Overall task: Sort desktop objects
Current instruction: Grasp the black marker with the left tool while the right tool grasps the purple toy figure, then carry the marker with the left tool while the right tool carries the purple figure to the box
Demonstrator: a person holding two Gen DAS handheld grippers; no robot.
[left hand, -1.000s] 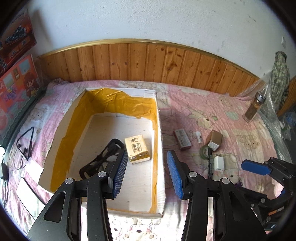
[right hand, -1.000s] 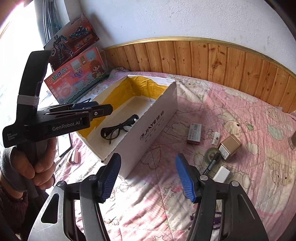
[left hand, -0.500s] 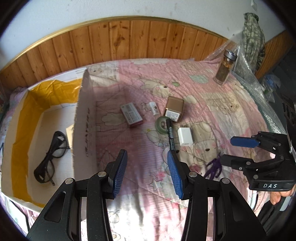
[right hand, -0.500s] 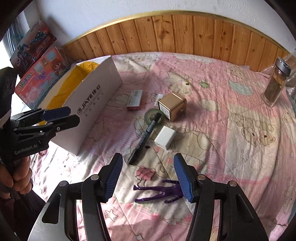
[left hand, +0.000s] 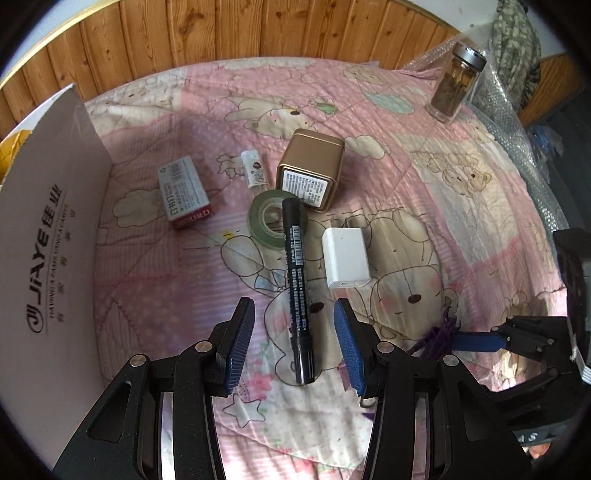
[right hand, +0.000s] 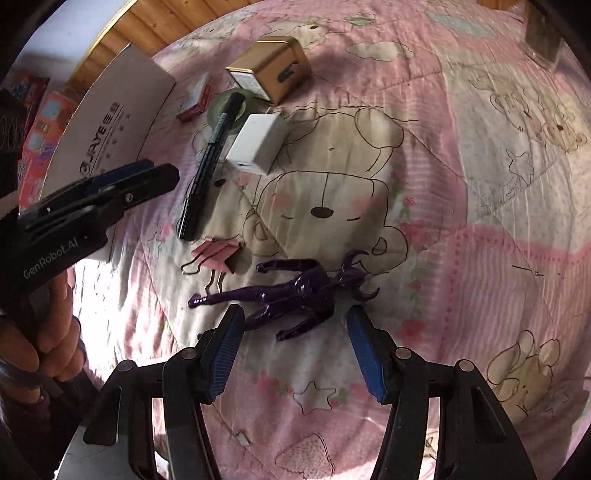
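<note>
A black marker [left hand: 297,288] lies on the pink quilt, its far end resting on a green tape roll [left hand: 271,218]. My left gripper [left hand: 293,345] is open, its blue pads on either side of the marker's near end. A purple figurine [right hand: 291,291] lies on the quilt just beyond my open right gripper [right hand: 293,347], partly between its tips. Beside the marker lie a white charger [left hand: 345,257], a gold tin [left hand: 310,170], a red-edged small box [left hand: 184,192] and a small white tube [left hand: 253,170]. A pink binder clip [right hand: 216,254] lies left of the figurine.
The white cardboard box wall [left hand: 48,236] stands at the left. A glass jar [left hand: 456,86] stands at the far right by bubble wrap [left hand: 517,122]. A wooden panel wall [left hand: 221,33] backs the bed. The right gripper shows at the right edge of the left wrist view [left hand: 480,338].
Both grippers have moved away from the box and down toward the quilt. The left now straddles the marker's near end; the right has closed in on the purple figurine.
</note>
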